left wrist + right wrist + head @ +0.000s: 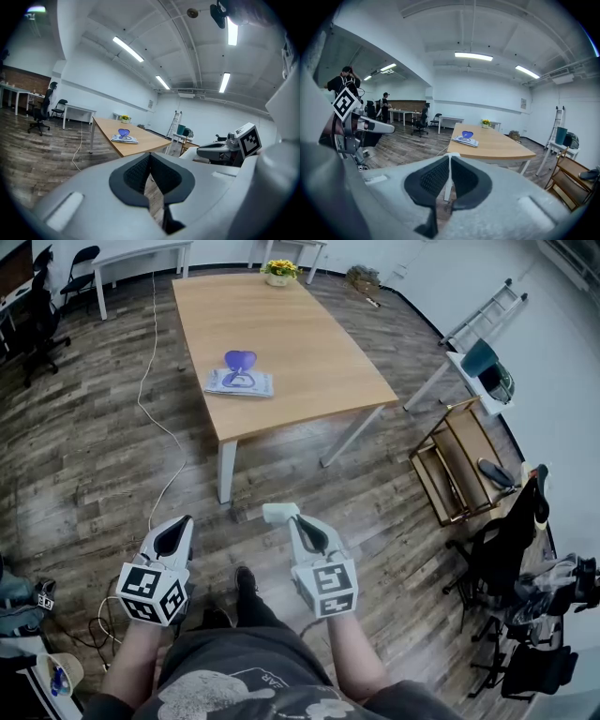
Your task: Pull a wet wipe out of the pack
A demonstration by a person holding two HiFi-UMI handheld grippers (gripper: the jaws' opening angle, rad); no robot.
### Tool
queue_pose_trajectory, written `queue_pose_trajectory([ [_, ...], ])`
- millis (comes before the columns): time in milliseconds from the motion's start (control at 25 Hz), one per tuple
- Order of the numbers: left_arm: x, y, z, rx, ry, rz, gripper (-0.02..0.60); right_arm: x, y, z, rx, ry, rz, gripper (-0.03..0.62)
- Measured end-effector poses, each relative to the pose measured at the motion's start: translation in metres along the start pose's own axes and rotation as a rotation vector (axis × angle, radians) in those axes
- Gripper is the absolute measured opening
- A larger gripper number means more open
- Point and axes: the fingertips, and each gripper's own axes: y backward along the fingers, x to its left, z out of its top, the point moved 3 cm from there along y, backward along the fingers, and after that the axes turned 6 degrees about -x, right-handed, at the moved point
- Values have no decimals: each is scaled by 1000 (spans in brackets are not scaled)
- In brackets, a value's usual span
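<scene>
The wet wipe pack lies flat on the wooden table near its left front corner, its purple lid standing up. It shows small in the left gripper view as the pack and in the right gripper view as the pack. Both grippers are held over the floor, well short of the table. My left gripper is shut with nothing in it. My right gripper is also shut and empty. They point toward the table, side by side.
A flower pot stands at the table's far end. A white cable runs along the floor left of the table. A wooden rack, a ladder and office chairs are on the right. People stand far back.
</scene>
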Motion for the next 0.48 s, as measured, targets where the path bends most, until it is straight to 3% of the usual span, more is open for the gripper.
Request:
queue_pose_trajectory([
  [480, -4, 13, -10, 5, 12, -11, 18, 4, 20, -10, 11, -15, -39, 3],
])
